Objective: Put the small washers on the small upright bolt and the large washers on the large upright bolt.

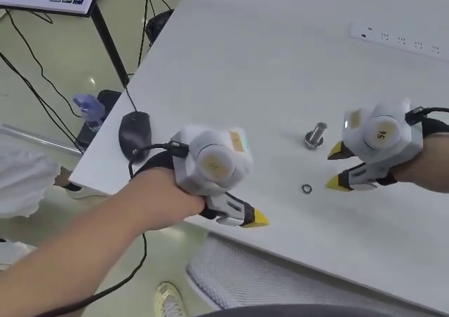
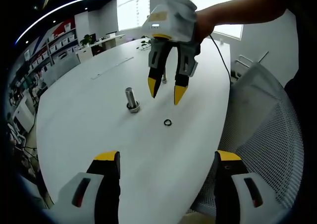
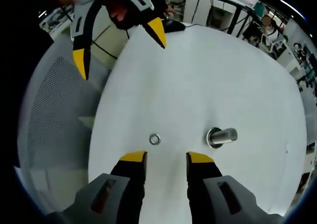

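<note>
A silvery metal bolt [image 1: 316,135] stands upright on the white bench [image 1: 280,57], its wider end down and its shank pointing up. A single small, ring-shaped metal washer [image 1: 306,189] lies flat on the bench near the bolt, on the side toward the bench's near edge. It is clearly apart from the bolt and not threaded on it.
</note>
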A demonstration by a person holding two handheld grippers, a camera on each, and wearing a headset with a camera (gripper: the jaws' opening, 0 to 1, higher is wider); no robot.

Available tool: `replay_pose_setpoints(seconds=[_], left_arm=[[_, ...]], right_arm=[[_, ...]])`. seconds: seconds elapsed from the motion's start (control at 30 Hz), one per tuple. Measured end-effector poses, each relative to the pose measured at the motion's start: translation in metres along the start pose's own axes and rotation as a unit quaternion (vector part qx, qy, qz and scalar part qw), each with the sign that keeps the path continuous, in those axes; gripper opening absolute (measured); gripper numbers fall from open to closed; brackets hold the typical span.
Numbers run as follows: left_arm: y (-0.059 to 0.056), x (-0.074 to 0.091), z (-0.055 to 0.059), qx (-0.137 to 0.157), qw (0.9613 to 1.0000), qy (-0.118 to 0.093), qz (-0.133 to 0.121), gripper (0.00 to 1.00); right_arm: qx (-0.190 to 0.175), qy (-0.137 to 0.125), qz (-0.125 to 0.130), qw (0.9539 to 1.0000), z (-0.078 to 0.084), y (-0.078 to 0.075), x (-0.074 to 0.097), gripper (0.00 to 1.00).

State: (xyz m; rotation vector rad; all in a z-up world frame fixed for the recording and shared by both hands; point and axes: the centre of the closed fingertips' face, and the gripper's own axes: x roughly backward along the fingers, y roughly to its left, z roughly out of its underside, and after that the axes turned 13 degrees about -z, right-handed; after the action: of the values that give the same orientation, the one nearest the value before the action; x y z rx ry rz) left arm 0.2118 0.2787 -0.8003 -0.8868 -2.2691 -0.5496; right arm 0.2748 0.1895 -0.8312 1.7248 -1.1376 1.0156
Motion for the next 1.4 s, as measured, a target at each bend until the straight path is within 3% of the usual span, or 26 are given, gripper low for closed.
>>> replay_pose_setpoints(seconds=[0.43, 0.73, 1.0, 1.07, 1.4], left_arm=[[0.000, -0.003, 0.005, -0.004, 1.0000, 0.006, -0.001, 0.77], [-0.001, -0.003, 0.007, -0.007, 0.9999, 0.009, 0.000, 0.78], [-0.003, 0.000, 0.009, -0.003, 1.0000, 0.008, 0.000, 0.78], [-0.004, 0.001, 0.006, 0.003, 1.0000, 0.000, 0.001, 0.79], [-0.002, 0.003, 0.008, 0.002, 1.0000, 0.001, -0.004, 0.78]], right_arm=[[0.009, 0.007, -0.013, 0.9998, 0.001, 0.004, -0.032, 0.29], [0.015, 0.019, -0.013, 0.9996, 0.004, -0.004, -0.046, 0.27], [0.014, 0.022, -0.012, 0.9996, 0.004, -0.005, -0.050, 0.26], [0.016, 0.023, -0.012, 0.9995, 0.004, -0.005, -0.050, 0.26], [0.011, 0.026, -0.006, 0.9996, 0.002, 0.000, -0.051, 0.15]])
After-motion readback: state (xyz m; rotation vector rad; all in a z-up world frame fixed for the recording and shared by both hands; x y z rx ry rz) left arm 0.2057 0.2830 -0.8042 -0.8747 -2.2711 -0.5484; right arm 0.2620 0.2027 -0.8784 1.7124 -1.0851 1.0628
